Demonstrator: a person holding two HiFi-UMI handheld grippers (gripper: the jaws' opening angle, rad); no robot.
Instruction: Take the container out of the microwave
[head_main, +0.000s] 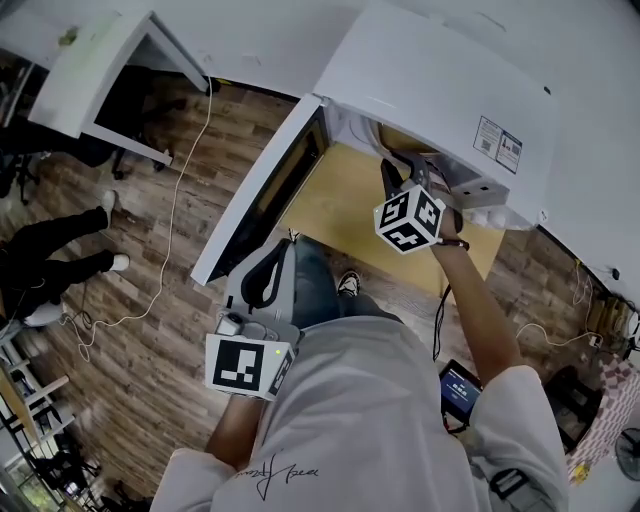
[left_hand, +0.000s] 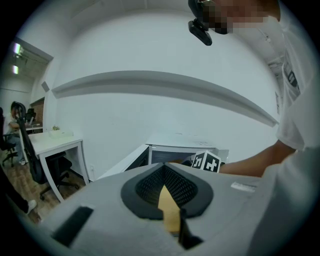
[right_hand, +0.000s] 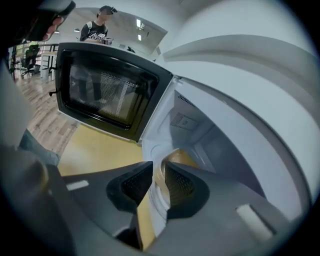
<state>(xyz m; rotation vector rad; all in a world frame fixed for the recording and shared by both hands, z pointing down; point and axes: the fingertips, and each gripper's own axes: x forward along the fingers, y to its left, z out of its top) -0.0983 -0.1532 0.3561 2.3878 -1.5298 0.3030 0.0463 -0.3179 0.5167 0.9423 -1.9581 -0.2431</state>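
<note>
The white microwave (head_main: 440, 90) stands on a yellow table (head_main: 335, 215) with its door (head_main: 262, 195) swung open to the left. In the right gripper view the dark-glass door (right_hand: 107, 92) is on the left and the cavity on the right. My right gripper (head_main: 392, 168) reaches into the cavity mouth, open, with a narrow gap between its pads (right_hand: 159, 167). Through that gap shows a tan container (right_hand: 181, 157), untouched; in the head view the container (head_main: 398, 139) is mostly hidden under the roof. My left gripper (head_main: 288, 243) hangs low by the door, shut and empty (left_hand: 163, 169).
A white desk (head_main: 95, 65) with a dark chair stands far left. A white cable (head_main: 178, 190) runs across the wooden floor. Another person's legs (head_main: 55, 255) are at the left edge. A small screen device (head_main: 460, 388) sits low on the right.
</note>
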